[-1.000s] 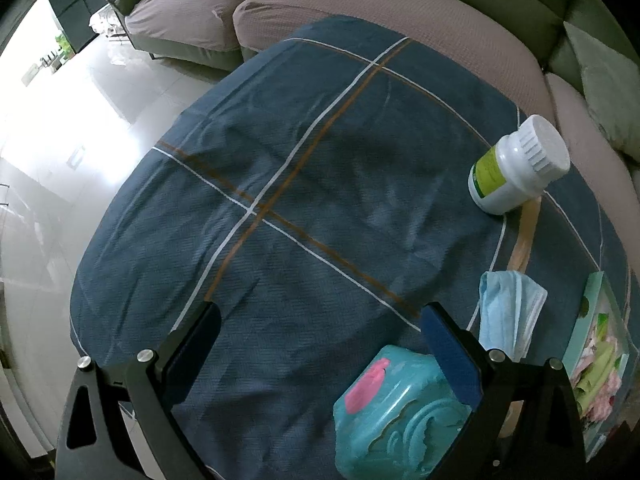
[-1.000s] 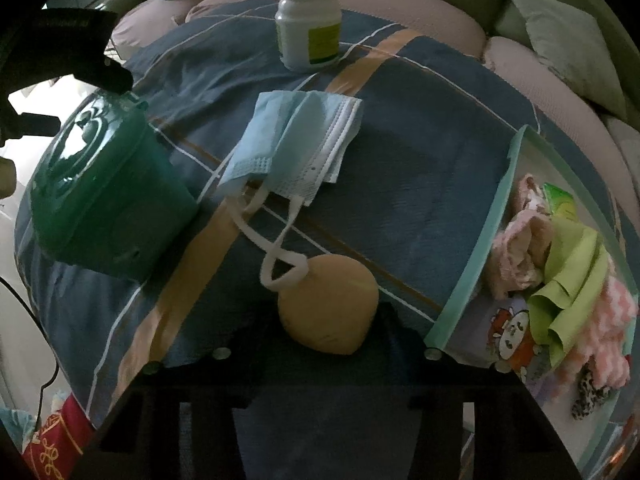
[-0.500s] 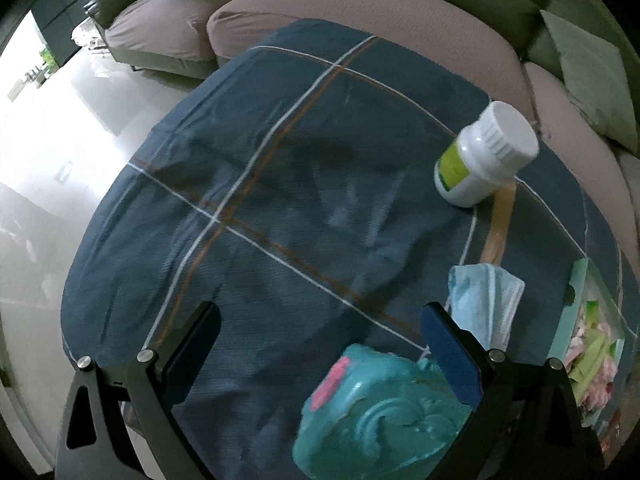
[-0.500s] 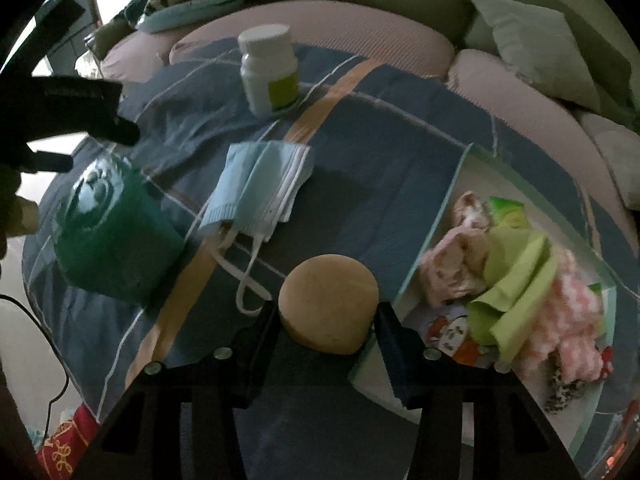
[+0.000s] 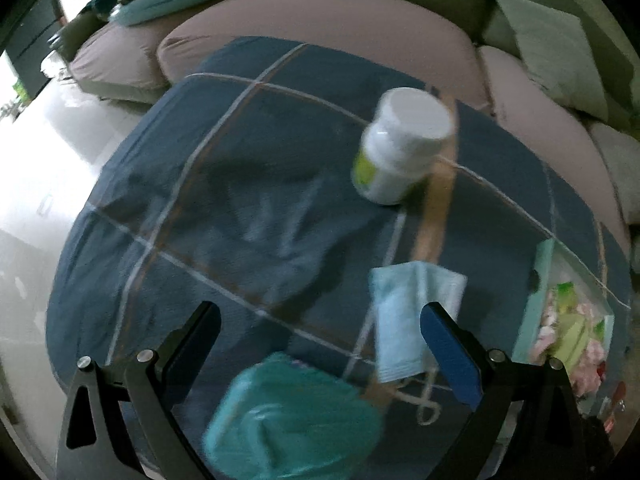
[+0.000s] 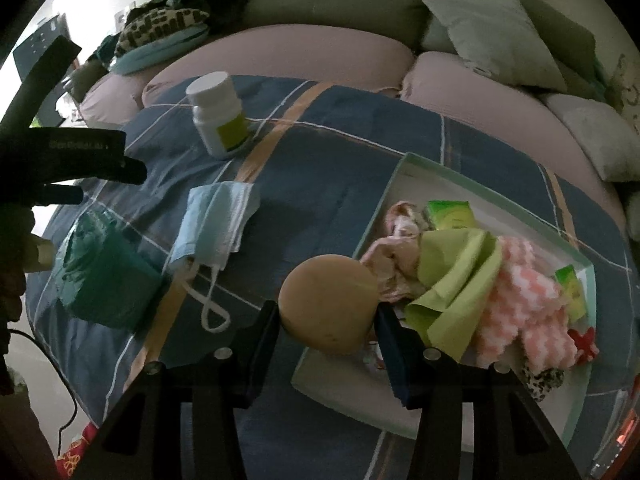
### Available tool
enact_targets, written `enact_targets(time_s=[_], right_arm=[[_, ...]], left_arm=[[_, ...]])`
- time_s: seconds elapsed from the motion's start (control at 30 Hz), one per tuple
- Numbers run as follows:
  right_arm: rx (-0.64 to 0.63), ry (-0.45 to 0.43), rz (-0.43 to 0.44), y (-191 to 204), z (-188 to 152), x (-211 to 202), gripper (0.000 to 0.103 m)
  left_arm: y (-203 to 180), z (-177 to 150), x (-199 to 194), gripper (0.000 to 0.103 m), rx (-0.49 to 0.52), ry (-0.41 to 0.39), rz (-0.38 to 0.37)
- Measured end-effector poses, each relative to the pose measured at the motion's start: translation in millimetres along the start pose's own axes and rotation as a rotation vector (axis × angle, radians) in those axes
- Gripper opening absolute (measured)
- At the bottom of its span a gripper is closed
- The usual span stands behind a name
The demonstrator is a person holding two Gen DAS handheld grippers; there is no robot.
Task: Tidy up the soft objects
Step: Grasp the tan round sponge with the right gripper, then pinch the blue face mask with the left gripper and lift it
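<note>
Your left claw (image 5: 316, 336) gapes empty above the teal pouch (image 5: 292, 416) on the blue-clothed bench (image 5: 224, 216); the face mask (image 6: 216, 224) lies between. Your right claw (image 6: 328, 320) grips the tan sponge (image 6: 328, 304) just over the left rim of the tray (image 6: 496, 200), which holds cloths.

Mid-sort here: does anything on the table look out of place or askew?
Two hard things sit among the soft ones: the white pill bottle and the teal plastic container. The blue face mask lies crumpled outside the tray, its ear loops trailing. Nothing looks spilled or damaged.
</note>
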State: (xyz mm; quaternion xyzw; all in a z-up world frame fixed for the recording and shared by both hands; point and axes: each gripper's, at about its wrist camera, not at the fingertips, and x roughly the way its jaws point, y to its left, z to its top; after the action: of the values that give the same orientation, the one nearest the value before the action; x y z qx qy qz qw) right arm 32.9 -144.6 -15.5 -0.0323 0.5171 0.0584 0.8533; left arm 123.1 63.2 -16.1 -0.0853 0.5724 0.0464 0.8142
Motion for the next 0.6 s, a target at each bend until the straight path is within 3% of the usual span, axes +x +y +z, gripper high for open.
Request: enact_targets(time_s=[0.13,0.4,0.43,0.53,0.6], right_arm=[[0.032,0.001,-0.005,-9.9,-1.6,0.0,0.052],[0.083,-0.004,-0.010,-28.0,-3.6,-2.1,0.052],[0.088,-0.006,-0.009,-29.9,-3.9,-2.7,0.052],[0.104,-0.012,-0.008,-35.3,-4.2,-4.8,0.052],[0.112,-0.013,-0.009,-38.5,-4.7,-5.9,0.052]], left_arm=[[-18.2,1.4,4.5,0.100,0.014,0.010,-0.063],[-55.3,-0.3,25.9,0.100,0.094,0.045,-0.026],[-59.0,-0.2,29.8,0.098,0.105,0.047,-0.019],[-71.3,-0.5,44.6,0.082,0.133,0.084,0.009],[-77.1,-0.7,52.4,0.081,0.144,0.097,0.031]])
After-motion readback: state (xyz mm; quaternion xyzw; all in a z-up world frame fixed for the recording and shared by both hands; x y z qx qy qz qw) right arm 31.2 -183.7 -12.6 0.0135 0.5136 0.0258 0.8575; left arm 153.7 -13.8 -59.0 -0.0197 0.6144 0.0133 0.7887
